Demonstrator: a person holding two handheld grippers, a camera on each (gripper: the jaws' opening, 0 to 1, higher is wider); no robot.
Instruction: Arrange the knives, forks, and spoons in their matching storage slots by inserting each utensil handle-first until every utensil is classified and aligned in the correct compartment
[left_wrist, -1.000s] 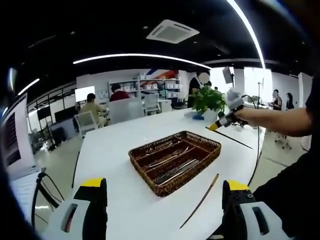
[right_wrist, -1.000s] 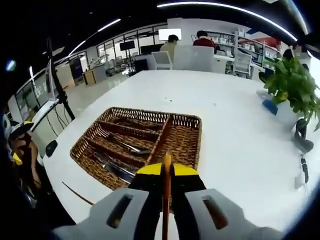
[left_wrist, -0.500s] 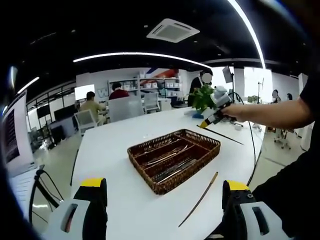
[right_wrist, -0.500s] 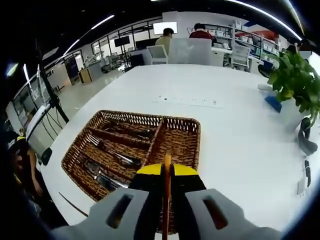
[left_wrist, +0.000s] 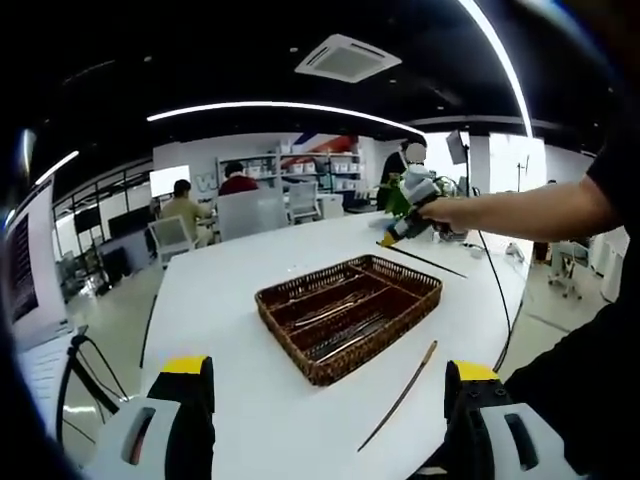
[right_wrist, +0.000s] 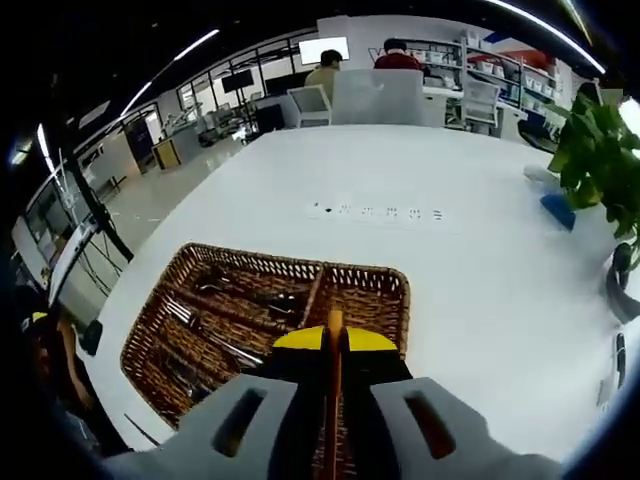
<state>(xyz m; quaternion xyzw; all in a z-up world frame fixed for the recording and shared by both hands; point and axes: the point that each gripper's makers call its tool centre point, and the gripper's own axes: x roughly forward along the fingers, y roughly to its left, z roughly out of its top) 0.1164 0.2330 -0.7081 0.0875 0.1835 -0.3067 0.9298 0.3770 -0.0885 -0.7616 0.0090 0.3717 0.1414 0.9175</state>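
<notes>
The right gripper (right_wrist: 333, 345) is pressed together on a thin brown stick (right_wrist: 332, 390), pinching it so the tip pokes out just past the yellow jaw ends, and it hangs above the near edge of the wicker tray (right_wrist: 255, 325). In the left gripper view that same gripper (left_wrist: 392, 237) shows at the end of the person's outstretched arm (left_wrist: 525, 210), beyond the far end of the tray (left_wrist: 350, 315), with the long dark stick (left_wrist: 425, 261) trailing back from it over the white tabletop (left_wrist: 240, 300). The left gripper (left_wrist: 328, 395) sits low and back from the tray, jaws spread wide, nothing between them. The tray is split by woven dividers into long slots plus a square end section; metal cutlery (right_wrist: 215, 335) lies lengthwise in the long slots, a fork's tines visible among them. A second thin stick (left_wrist: 400, 396) lies loose on the tabletop just beside the tray's near corner. A potted plant (right_wrist: 600, 165) stands toward the tabletop's far edge, and people sit at desks in the background
</notes>
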